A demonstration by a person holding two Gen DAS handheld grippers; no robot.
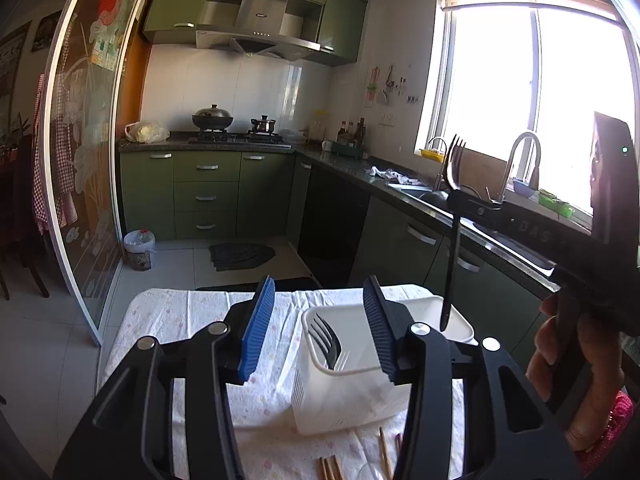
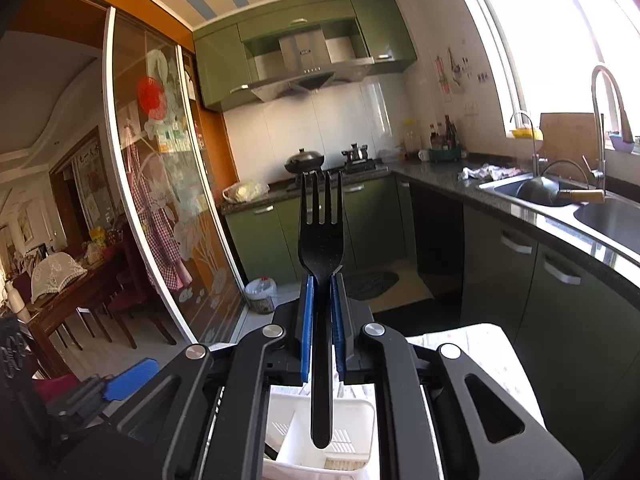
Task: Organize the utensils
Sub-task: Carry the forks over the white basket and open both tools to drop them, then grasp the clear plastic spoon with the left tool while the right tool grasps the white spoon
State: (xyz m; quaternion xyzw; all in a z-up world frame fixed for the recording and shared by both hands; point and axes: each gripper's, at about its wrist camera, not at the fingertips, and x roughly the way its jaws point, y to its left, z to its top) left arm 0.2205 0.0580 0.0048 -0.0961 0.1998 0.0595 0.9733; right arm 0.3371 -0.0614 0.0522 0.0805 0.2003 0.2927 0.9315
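Left tool sits wide apart in its own wrist view, jaws spread and gripping nothing, blue pad on one side, dark ribbed pad on the other. Just beyond it stands the white utensil holder on the cloth-covered table, and a black fork already stands inside it, tines up. Over on the right, the right tool comes in from the side, gripped by the person's hand, and it's clamped on a second black fork. That fork hangs upright, tines high against the window, handle tip down at the holder's far compartment, right by the rim. Whether it touches, can't tell. Wooden chopsticks lie on the cloth at the near edge, beside the holder's base.

Switch to the right wrist view: right tool pinched tight on the fork, blue pads pressing its neck from both sides. Tines point straight up, handle runs down between the fingers, its end hovering over the slotted compartments of the white holder below. Low on the left, the left tool's blue pad peeks in. Table cloth shows at right.
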